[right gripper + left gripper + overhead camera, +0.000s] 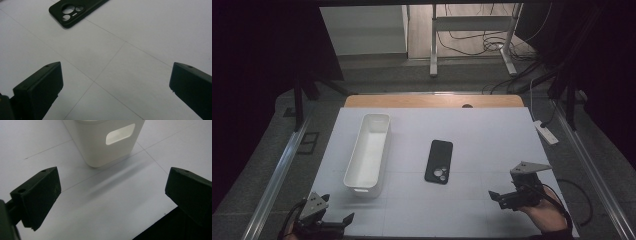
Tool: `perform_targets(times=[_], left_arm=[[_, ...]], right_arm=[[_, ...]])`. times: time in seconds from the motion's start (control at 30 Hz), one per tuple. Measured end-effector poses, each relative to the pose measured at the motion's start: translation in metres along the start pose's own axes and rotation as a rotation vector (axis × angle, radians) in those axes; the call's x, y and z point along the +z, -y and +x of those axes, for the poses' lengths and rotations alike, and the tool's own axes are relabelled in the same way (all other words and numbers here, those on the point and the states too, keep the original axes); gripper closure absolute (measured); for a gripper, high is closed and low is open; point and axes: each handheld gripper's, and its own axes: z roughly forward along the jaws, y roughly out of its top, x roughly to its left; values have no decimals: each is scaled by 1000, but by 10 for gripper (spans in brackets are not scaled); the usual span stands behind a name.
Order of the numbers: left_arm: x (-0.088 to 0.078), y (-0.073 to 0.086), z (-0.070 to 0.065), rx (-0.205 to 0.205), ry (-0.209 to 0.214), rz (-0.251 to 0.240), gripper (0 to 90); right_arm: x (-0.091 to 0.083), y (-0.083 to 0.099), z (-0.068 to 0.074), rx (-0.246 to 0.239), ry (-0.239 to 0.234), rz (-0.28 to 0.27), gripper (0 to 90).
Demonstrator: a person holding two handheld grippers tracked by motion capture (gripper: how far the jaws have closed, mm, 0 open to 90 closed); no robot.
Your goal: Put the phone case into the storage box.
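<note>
Black slab-shaped phone (pixel 439 161), camera cluster up, flat near the middle of the white-covered table (pixel 492 130), just toward 3 o'clock of centre, camera end pointing to 6 o'clock. Untouched, nothing holding it.

Right tongs (pixel 498 196) at about 5 o'clock of the phone, near but apart, jaws spread wide and empty; seen along the right gripper view, phone (pixel 75 11) ahead at 11 o'clock beyond bare table. Left tongs (pixel 343 220) low at the 7 o'clock corner, likewise wide open with nothing between the jaws, facing the near end wall of the long white plastic bin (pixel 105 142) with its oval handle cut-out.

Judged as the opening approach: no grasp yet, likely a pick of the phone with the bin as a probable destination. Next move calls for bringing the right tongs forward and toward 11 o'clock, lowering until the jaws straddle the phone's long edges, then closing; thin and flat on the surface, so a low, level entry needed, otherwise a slip or a push across the table.

Bin (pixel 368 150) standing at 9 o'clock of the phone, well apart, empty as far as can be told. Path between right tongs and phone clear. Beyond the far edge, a strip of bare wood, a metal frame and loose cables on the floor, none in the way.
</note>
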Motion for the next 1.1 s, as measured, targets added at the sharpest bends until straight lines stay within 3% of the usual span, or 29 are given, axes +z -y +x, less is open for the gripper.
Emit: perform_targets(times=[0.2, 1.1], left_arm=[[0, 0, 0, 0, 0, 0, 10], [0, 0, 0, 6, 4, 0, 12]], right_arm=[[9, -9, 1, -27, -17, 9, 0], [35, -35, 5, -39, -57, 16, 0]])
